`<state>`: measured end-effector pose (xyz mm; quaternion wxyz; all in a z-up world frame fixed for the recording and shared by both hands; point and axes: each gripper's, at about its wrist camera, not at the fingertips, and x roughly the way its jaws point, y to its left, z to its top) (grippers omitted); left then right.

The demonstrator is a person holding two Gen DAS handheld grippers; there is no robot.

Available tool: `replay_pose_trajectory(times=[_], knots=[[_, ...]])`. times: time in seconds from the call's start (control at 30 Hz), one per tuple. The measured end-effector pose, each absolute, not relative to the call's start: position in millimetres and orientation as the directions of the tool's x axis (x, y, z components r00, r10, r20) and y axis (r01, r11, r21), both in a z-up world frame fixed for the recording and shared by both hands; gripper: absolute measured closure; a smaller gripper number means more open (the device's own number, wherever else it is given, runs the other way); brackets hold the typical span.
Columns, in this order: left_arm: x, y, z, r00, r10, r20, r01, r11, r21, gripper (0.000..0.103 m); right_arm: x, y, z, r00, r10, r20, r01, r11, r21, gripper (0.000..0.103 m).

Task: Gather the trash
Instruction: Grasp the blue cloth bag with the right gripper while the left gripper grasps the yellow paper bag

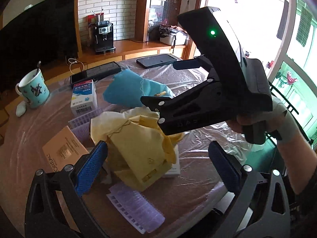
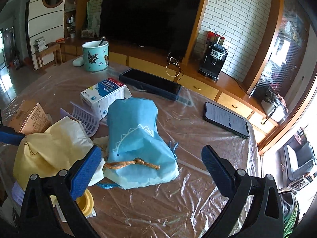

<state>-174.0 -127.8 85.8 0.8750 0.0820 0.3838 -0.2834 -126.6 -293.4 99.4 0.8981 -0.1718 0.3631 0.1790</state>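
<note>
Both my grippers hover over the table [image 2: 198,208] w/ jaws wide apart, nothing held. Left gripper [image 1: 158,158] straddles the crumpled yellow bag [image 1: 138,148]; right gripper [image 2: 150,158] sits above the blue bag [image 2: 136,134], just beside the yellow one, mid-table.

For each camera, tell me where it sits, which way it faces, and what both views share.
Left wrist: on the left gripper, facing across the table toward the window; shows its own open jaws, the yellow bag, the right gripper and the hand holding it.
Right wrist: on the right gripper, facing the TV; shows its own open jaws over the blue bag.
Shared: both bags, the mug, the pill box.
</note>
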Motion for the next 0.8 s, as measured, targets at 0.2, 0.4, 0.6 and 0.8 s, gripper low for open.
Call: replay_pose_trajectory(times=[0.2, 0.4, 0.6, 0.8], knots=[[-151, -97, 77, 0.530, -0.403, -0.747, 0.505, 0.857, -0.104, 0.002, -102, -288, 94, 0.647, 0.180, -0.741, -0.417, 0.897, -0.147, 0.004], [-145, -77, 72, 0.532, -0.391, -0.751, 0.467, 0.876, -0.124, 0.002, -90, -286, 87, 0.637, 0.139, -0.758, -0.386, 0.909, -0.158, 0.004], [-138, -95, 71, 0.506, -0.413, -0.757, 0.488, 0.861, -0.144, 0.002, -83, -282, 82, 0.599, 0.198, -0.776, -0.414, 0.906, -0.089, 0.004], [-117, -98, 52, 0.467, -0.388, -0.795, 0.422, 0.888, -0.185, 0.002, -68, -284, 72, 0.540, 0.240, -0.807, -0.401, 0.916, 0.005, 0.004]])
